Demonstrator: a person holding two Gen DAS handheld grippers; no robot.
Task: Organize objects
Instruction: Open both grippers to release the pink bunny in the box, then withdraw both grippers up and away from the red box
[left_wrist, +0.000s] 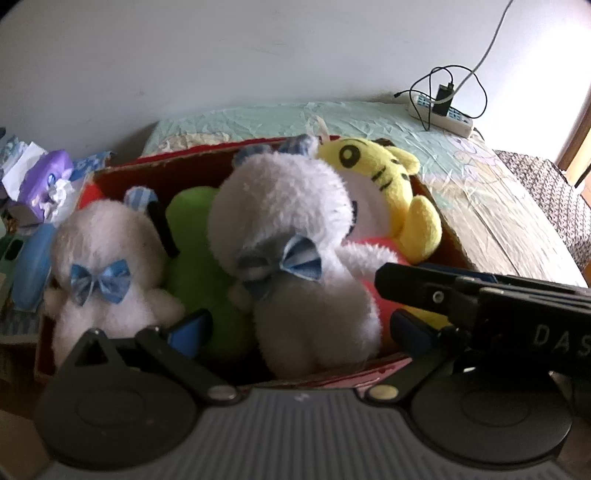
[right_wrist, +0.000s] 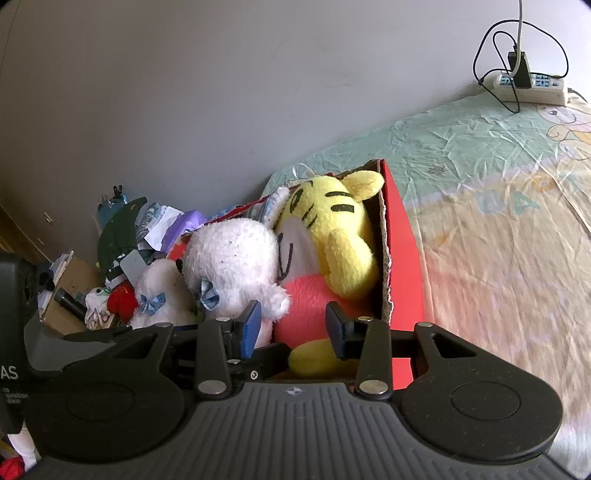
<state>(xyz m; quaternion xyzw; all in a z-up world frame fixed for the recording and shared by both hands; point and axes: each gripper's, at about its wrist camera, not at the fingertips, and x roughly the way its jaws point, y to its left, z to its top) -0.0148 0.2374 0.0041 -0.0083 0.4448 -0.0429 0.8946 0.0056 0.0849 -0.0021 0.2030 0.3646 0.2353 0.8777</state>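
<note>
Red cardboard box (left_wrist: 122, 173) sits on the bed, packed with 2 white bears (left_wrist: 295, 236), a green plush (left_wrist: 192, 236) and a yellow tiger (right_wrist: 332, 236). Left gripper (left_wrist: 295, 328) gapes around a bear without pinching; right gripper (right_wrist: 291, 325) hangs unclenched over the tiger's pink body. Overfilled, toys could spill. Open bedspread (right_wrist: 498, 221) lies right; clutter (right_wrist: 122, 258) left.
</note>
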